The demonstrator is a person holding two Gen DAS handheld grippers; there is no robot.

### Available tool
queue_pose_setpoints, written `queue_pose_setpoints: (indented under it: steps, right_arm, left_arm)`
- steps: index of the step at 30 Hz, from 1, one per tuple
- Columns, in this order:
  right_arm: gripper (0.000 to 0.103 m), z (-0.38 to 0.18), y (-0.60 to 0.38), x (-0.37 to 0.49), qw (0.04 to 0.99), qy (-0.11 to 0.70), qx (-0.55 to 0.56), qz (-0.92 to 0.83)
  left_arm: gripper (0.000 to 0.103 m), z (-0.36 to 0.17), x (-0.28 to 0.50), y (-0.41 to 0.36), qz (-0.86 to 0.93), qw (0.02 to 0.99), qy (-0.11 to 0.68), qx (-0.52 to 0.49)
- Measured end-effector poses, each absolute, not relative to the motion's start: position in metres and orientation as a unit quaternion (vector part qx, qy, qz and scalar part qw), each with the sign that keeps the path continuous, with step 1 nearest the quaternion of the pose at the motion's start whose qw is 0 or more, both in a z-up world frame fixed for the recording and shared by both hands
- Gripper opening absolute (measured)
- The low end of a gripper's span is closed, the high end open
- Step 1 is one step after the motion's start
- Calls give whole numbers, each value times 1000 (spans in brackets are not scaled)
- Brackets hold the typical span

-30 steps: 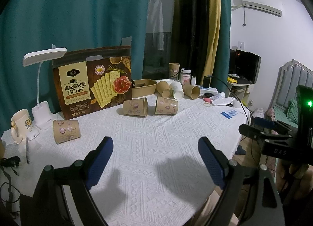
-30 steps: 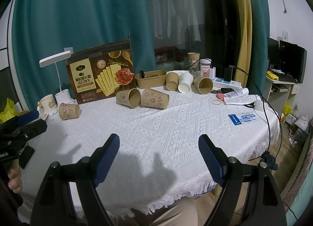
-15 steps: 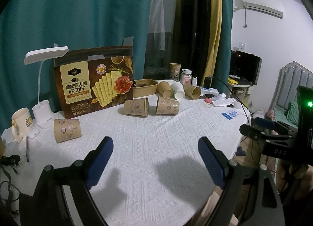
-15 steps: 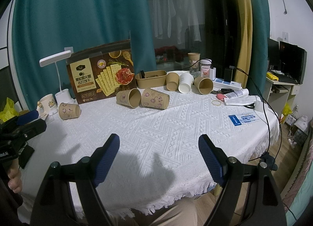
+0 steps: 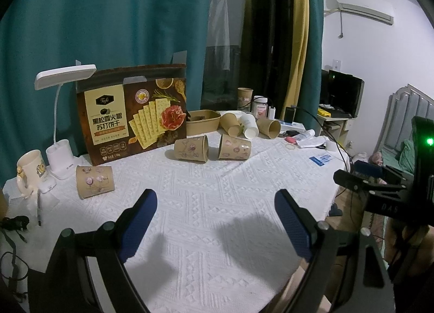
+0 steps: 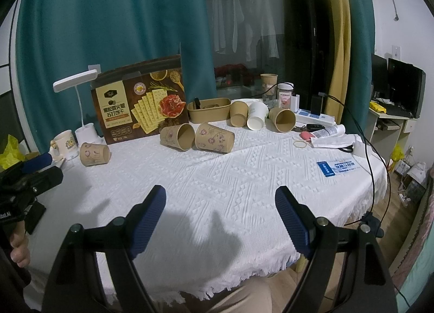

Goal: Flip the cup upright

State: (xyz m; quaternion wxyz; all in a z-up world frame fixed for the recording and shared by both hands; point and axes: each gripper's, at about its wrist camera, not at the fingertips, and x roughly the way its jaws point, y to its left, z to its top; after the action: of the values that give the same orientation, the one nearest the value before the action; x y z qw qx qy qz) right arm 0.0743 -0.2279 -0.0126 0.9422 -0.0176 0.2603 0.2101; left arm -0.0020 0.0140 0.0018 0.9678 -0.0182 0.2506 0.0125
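Note:
Three brown flower-print paper cups lie on their sides on the white tablecloth (image 5: pixel 217 204). One cup (image 5: pixel 94 181) lies at the left, also in the right wrist view (image 6: pixel 94 153). Two cups (image 5: pixel 191 148) (image 5: pixel 235 147) lie side by side mid-table, seen too in the right wrist view (image 6: pixel 177 136) (image 6: pixel 215 138). My left gripper (image 5: pixel 215 220) is open and empty, low over the near cloth. My right gripper (image 6: pixel 220 219) is open and empty near the table's front edge. Both are well short of the cups.
A cracker box (image 5: pixel 133 117), a desk lamp (image 5: pixel 61 134) and a mug (image 5: pixel 29 172) stand at the back left. A paper bowl (image 6: pixel 208 109), more lying cups (image 6: pixel 256 119), a jar, power strip and papers (image 6: pixel 336 166) crowd the back right.
The left wrist view has shifted slightly, with the cups a little higher and further right in frame. The right gripper has barely moved. Both stay open.

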Motion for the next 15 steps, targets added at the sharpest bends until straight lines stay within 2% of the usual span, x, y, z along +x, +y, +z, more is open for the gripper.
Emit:
queue_pose_setpoints:
  steps: [1,6,7,9,15]
  right_arm:
    - [81,-13,-228,74,942,260,-17,210]
    - [81,-13,-231,81,941,267,-12,209]
    - [81,-13,-231,85,940,271,-12,209]
    - [81,-17,-229,98,934,288,-18,210]
    - [81,-35,-227,153,926,322,-23,198]
  left_arm:
    - [89,0,1,11,10,973,230,-32]
    - [90,-4,14,4,21,972,232,4]
    - [96,-6,19,5,21,971,237,7]
    - [100,-9,33,9,13,972,234,18]
    - [100,-30,97,18,-28,956,280,86]
